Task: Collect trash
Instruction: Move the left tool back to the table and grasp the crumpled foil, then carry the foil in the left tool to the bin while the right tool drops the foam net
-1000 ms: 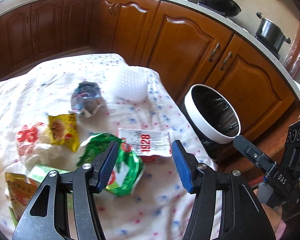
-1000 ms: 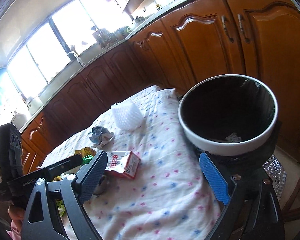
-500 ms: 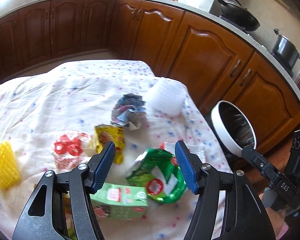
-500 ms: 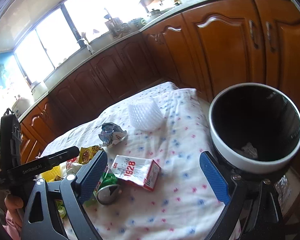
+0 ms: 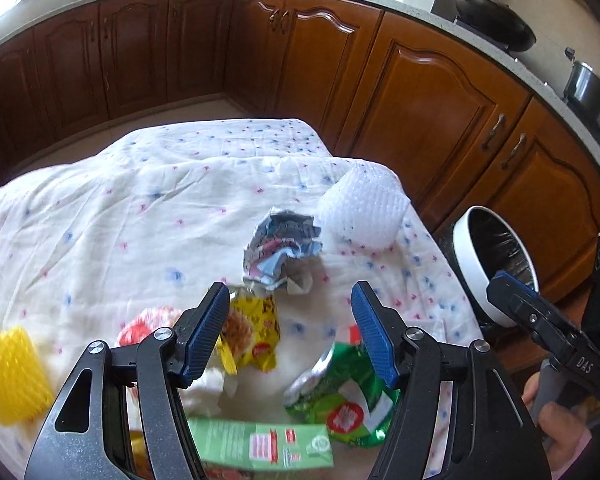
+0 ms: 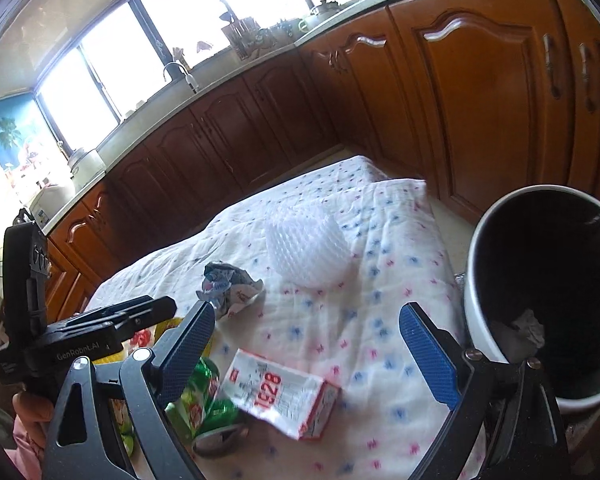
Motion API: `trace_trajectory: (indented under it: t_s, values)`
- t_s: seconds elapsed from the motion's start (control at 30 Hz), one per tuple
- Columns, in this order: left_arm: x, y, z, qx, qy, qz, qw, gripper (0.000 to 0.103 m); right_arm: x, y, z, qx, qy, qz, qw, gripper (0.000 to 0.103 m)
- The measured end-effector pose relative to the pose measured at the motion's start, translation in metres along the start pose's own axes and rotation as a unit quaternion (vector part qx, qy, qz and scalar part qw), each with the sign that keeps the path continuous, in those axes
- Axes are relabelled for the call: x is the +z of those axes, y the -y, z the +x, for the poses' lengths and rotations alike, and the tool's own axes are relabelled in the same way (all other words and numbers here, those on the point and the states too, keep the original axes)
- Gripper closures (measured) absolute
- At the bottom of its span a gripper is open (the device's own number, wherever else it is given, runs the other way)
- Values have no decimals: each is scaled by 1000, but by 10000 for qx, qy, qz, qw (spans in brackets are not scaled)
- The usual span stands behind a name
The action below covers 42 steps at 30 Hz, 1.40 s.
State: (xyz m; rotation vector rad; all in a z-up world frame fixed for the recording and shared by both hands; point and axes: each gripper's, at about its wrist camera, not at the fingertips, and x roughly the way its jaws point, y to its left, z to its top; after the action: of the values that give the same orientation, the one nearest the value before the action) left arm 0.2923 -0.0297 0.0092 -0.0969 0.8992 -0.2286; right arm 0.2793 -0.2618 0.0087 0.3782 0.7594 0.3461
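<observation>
Both our tools are wide apart and hold nothing: the left tool [image 5: 290,330] and the right tool [image 6: 308,344]. The crumpled paper ball [image 5: 282,250] lies on the counter [image 5: 140,200], past the left tool. We think it is light and soft, so we would squeeze it across its middle, then drop it in the bin [image 6: 476,280].

Near edge crowded, far half of the cloth bare

Wrappers pack the surface's [image 5: 112,216] near side: yellow packet [image 5: 256,334], green bag [image 5: 346,392], green carton [image 5: 260,444], the 1928 box [image 6: 278,394]. Crumpled paper [image 5: 282,246] and white foam net [image 5: 360,210] sit just beyond. Past them the cloth lies open up to the cabinets [image 5: 432,92]. The bin [image 6: 540,292] gapes beside the right edge.
</observation>
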Motion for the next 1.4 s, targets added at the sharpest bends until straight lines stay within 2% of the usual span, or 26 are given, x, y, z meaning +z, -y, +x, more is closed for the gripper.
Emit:
trace_trajectory:
  t_s: [0.27, 0.37, 0.57, 0.63, 0.67, 0.7, 0.73, 0.77, 0.8, 0.83, 0.87, 0.9, 0.97, 1.1, 1.4]
  values:
    - [18, 7, 29, 146, -246, 193, 9994, 39, 22, 11, 38, 159, -216, 122, 9996, 8]
    - [24, 5, 43, 73, -375, 114, 9992, 39, 30, 14, 51, 217, -293, 131, 9992, 9]
    - [33, -1, 65, 198, -522, 65, 9984, 39, 39, 17, 85, 275, -557, 143, 9980, 10]
    - [34, -4, 73, 155, -646, 15, 9978, 39, 39, 16, 91, 259, -605, 88, 9978, 14]
    - [34, -6, 76, 124, -699, -29, 9975, 39, 38, 15, 94, 259, -623, 58, 9977, 22]
    - [34, -8, 77, 139, -714, -54, 9973, 39, 37, 15, 97, 254, -657, 21, 9975, 39]
    - [34, -9, 79, 158, -720, -54, 9973, 39, 37, 15, 98, 229, -676, 11, 9975, 50]
    - [34, -10, 80, 164, -725, -48, 9972, 42, 36, 17, 98, 158, -679, 27, 9976, 71]
    - [33, -10, 81, 144, -735, -48, 9972, 46, 35, 18, 97, 144, -663, 55, 9977, 77]
    - [32, -10, 83, 118, -777, -45, 9969, 59, 34, 20, 94, 164, -634, 75, 9978, 78]
    - [31, -11, 85, 102, -801, -34, 9967, 67, 34, 21, 90, 155, -586, 73, 9981, 80]
    - [30, -11, 85, 77, -795, -18, 9968, 68, 33, 21, 83, 133, -520, 62, 9985, 81]
    - [29, -10, 83, 62, -734, 25, 9973, 79, 33, 22, 72, 156, -410, 86, 9990, 82]
    - [26, -7, 73, -7, -585, 98, 9982, 87, 31, 21, 46, 103, -184, 33, 9998, 82]
    - [17, 3, 43, -196, -298, 66, 9993, 92, 13, 33, -14, -89, 253, 130, 9996, 82]
